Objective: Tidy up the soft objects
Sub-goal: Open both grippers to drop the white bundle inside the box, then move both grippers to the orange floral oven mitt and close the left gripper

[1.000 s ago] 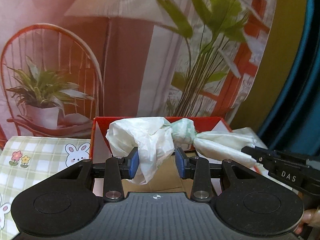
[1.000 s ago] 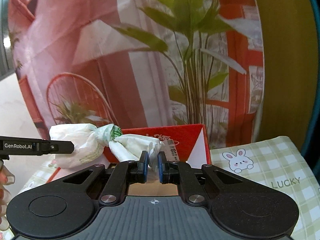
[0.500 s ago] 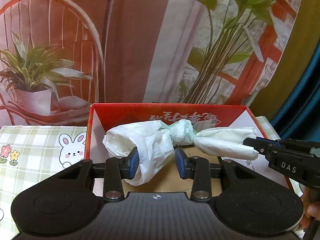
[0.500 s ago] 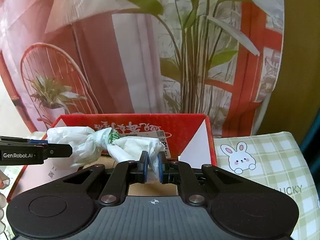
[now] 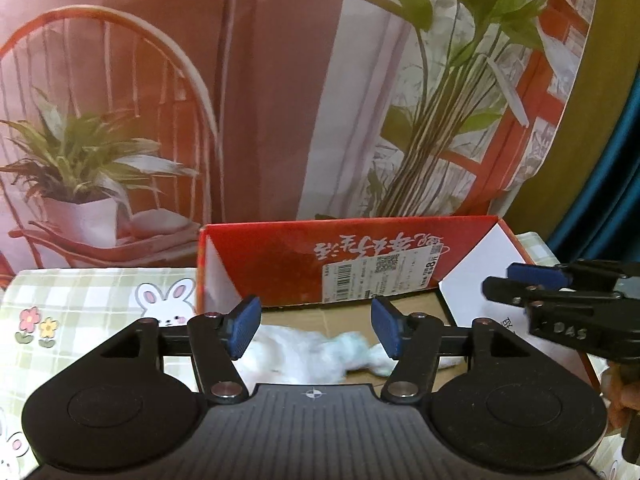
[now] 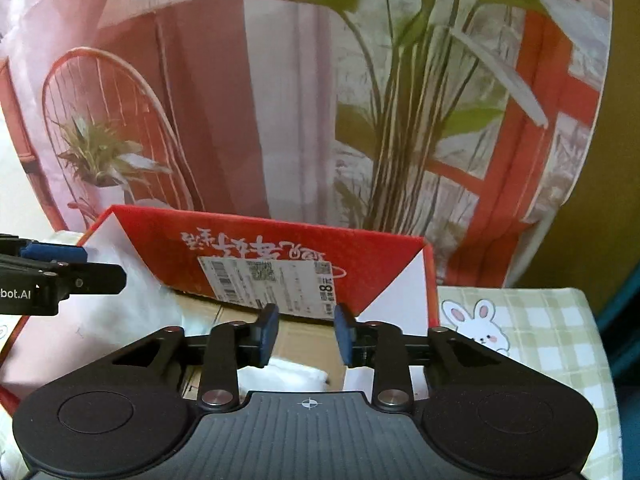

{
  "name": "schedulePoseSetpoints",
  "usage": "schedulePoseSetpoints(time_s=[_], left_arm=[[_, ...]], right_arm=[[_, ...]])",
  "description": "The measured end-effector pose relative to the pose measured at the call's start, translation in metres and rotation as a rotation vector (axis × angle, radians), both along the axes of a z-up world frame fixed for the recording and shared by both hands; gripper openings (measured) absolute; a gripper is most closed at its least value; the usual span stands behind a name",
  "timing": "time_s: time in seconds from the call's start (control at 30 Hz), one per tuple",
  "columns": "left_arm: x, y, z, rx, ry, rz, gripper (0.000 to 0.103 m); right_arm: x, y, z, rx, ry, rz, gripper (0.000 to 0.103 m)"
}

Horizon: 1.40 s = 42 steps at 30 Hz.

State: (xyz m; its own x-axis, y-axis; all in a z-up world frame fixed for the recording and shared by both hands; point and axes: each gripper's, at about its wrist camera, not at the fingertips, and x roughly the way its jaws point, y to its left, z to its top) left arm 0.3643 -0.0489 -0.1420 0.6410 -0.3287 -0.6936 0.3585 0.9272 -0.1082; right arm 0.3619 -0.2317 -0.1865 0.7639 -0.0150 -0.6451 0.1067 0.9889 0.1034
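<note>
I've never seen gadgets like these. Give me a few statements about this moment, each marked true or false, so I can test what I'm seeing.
1. The white plastic bag lies on the floor of the red box. True.
2. The left tongs squeeze the bag. False: their jaws have just been opening and stand apart, with the bag below them, unpinched.
3. The right tongs are open and hold nothing. True; they too have just been opening.
4. The box is blue. False: it is red, with white inner flaps.
5. The checked cloth shows a bunny. True.
</note>
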Motion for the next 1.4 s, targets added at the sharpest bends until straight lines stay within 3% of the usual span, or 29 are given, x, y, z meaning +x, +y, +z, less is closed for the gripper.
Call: schedulePoseSetpoints(time_s=[0.33,0.67,0.83,1.0,1.1,1.17,1.4], left_arm=[[-0.071,0.015,0.029,-0.062,-0.04,-0.002,0.064],[-0.149,0.026,0.017,-0.133,-0.015,0.009,0.063],[-0.166,0.035,0.002,-0.185,0.013,0.063,0.063],[-0.173,0.036,-0.017,-0.146,0.049,0.079,0.062],[-0.178,0.036,-0.028,-0.131,0.058,0.073,0.062],[-0.179,0.035,-0.034,-0.13,0.072,0.065,0.06],[-0.18,0.035,-0.046,-0.143,0.103,0.049,0.056]], right_arm=[[-0.06,0.002,0.032,0.07,-0.112,0.032,0.031],[-0.154,0.017,0.034,0.129,-0.212,0.06,0.031],[-0.183,0.028,0.021,0.123,-0.195,0.083,0.039],[-0.196,0.038,-0.007,0.076,-0.127,0.107,0.041],[-0.2,0.037,-0.025,0.116,-0.081,0.101,0.046],[-0.203,0.037,-0.035,0.139,-0.062,0.103,0.057],[-0.208,0.036,-0.054,0.164,-0.03,0.106,0.061]])
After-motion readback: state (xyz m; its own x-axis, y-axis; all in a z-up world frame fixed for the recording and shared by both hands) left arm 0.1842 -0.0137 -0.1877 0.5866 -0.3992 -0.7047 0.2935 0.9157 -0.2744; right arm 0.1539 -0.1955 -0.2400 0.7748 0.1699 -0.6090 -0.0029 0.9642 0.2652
